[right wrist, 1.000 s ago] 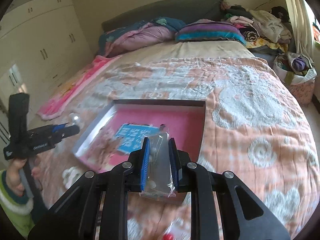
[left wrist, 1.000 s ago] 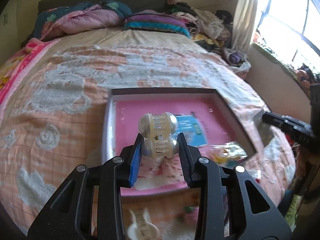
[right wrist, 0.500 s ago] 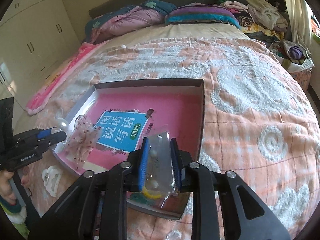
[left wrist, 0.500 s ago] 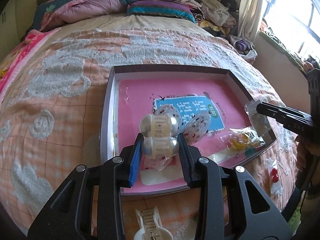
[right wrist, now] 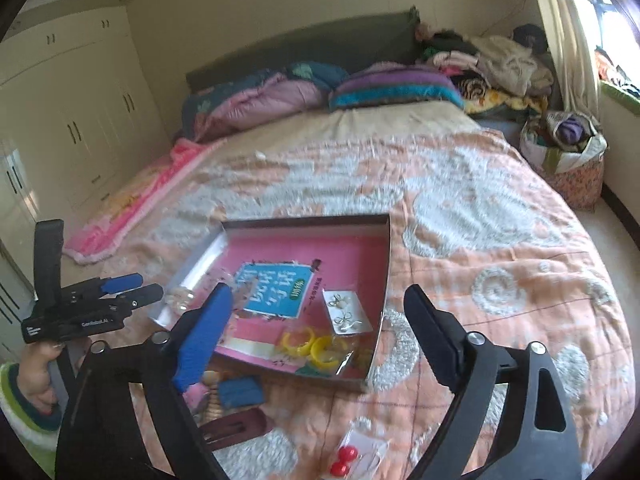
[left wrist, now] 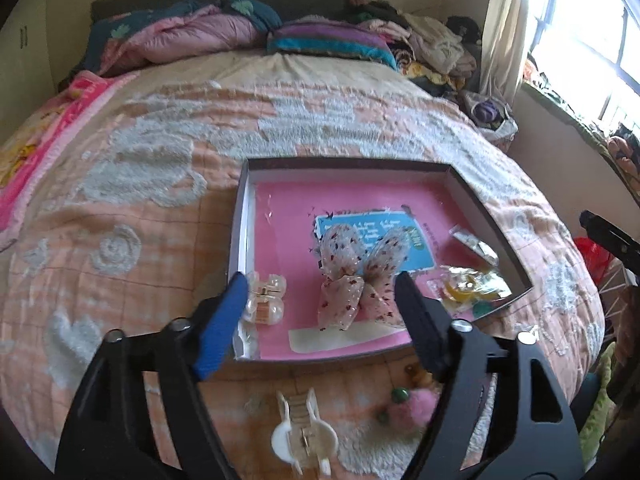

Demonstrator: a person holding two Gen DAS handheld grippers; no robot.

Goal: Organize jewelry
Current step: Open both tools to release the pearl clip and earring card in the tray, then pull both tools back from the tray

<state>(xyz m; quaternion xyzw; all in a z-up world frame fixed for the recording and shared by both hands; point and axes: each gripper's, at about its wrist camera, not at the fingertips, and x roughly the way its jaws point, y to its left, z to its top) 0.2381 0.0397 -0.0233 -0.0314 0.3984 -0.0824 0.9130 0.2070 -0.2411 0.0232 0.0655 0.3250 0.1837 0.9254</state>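
A shallow box with a pink floor [left wrist: 280, 216] [right wrist: 352, 252] lies on the bed. In it are a clear pearl hair claw [left wrist: 265, 298] at the near left corner, a spotted mesh bow [left wrist: 360, 276], yellow rings in a packet [right wrist: 310, 344] and a packet of earrings [right wrist: 343, 312] [left wrist: 474, 242]. My left gripper [left wrist: 320, 304] is open and empty above the box's near edge. My right gripper [right wrist: 320, 320] is open and empty, above the box's near right part.
On the bedspread in front of the box lie a white hair claw [left wrist: 302, 436], a pink pompom with green beads [left wrist: 412, 406], a dark red hair clip [right wrist: 236, 426], a blue piece [right wrist: 240, 392] and a packet with red beads [right wrist: 346, 458]. Pillows [left wrist: 328, 40] and clothes sit at the bed's head.
The left gripper opened and let the pearl hair claw drop into the box's near left corner. The right gripper opened and left the earring packet in the box. Both drew back.
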